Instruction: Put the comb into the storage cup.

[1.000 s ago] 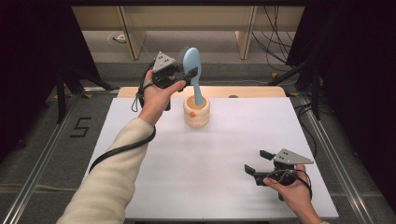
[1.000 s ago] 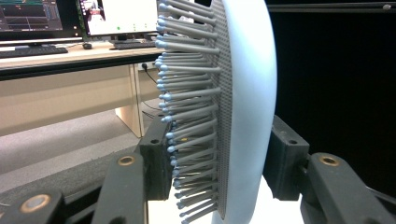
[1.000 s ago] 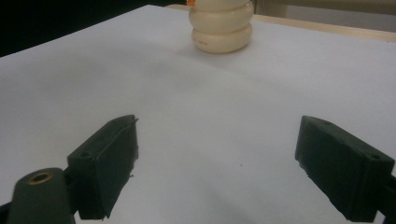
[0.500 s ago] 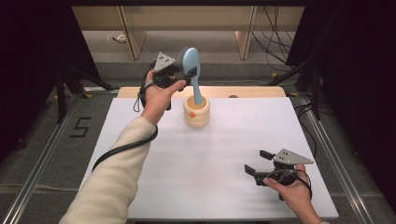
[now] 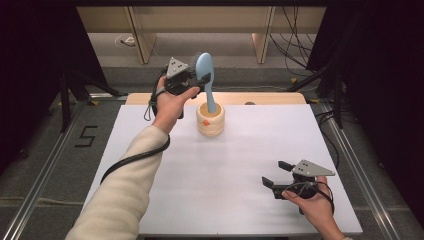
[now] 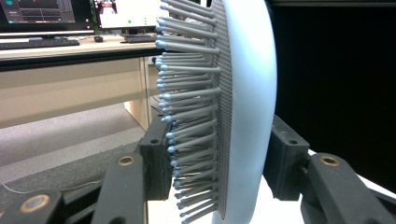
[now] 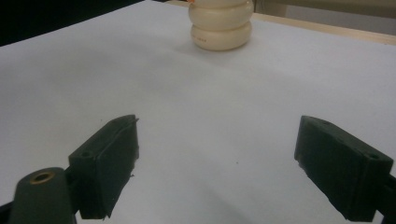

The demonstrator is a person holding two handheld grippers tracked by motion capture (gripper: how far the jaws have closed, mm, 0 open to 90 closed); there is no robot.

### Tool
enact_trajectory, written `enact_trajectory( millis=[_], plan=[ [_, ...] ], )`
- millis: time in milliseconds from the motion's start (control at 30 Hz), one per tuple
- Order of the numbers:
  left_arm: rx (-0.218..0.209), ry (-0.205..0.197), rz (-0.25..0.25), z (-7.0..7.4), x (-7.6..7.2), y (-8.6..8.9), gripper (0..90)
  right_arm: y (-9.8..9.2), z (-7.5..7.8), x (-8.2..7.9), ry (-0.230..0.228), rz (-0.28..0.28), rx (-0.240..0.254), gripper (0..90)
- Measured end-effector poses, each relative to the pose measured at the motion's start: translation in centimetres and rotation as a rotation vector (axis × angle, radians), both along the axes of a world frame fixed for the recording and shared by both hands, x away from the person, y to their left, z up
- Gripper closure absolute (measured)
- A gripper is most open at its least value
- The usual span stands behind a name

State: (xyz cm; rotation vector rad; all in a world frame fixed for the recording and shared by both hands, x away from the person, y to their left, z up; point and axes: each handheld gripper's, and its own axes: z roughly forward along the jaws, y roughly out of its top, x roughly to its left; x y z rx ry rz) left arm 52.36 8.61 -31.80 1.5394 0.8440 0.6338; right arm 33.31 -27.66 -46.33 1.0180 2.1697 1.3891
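High view, left to right. My left gripper [image 5: 202, 80] is raised above the far edge of the white table [image 5: 150, 165], its jaws clenched on the head of the pale blue hairbrush [image 5: 205, 67]. The brush stands nearly upright, head uppermost, and its handle runs down into the mouth of the cream ribbed holder [image 5: 210, 121], which sits on the white surface near the far edge. A small orange mark shows on the holder's side facing me.

Left gripper view. The hairbrush [image 6: 243, 93] passes straight up between my two black pads. One pad [image 6: 156, 163] presses in among the grey bristles [image 6: 187, 116]; the other pad [image 6: 285, 158] bears on the smooth blue back of the head. The bristle side faces the desk with its monitors [image 6: 46, 28].

High view, far right. My right gripper [image 5: 280, 176] rests low over the near right part of the table, well apart from holder and brush, its jaws released and spread.

Right gripper view. My pads [image 7: 112, 158] stand wide with bare white table between them; the holder [image 7: 222, 25] lies far ahead.
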Motion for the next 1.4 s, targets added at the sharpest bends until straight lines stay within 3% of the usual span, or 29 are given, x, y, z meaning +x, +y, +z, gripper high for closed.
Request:
enact_trajectory(
  millis=[100,567,1200,1400],
  plan=[
    [-0.001,0.004,0.002,-0.1,0.0,0.0,50.4,-0.1,0.0,0.0,-0.006,-0.003,-0.024,13.4],
    [0.012,0.009,0.007,-0.4,0.4,-0.1,50.3,-0.3,0.1,0.1,-0.027,-0.008,-0.038,12.7],
    [0.015,0.026,0.014,-1.3,0.8,-0.4,50.1,-0.4,0.1,0.2,-0.044,-0.011,-0.029,15.5],
    [0.017,0.025,0.012,-1.4,1.0,-0.4,50.1,-0.3,0.0,0.2,-0.03,-0.008,-0.025,15.4]
  ],
)
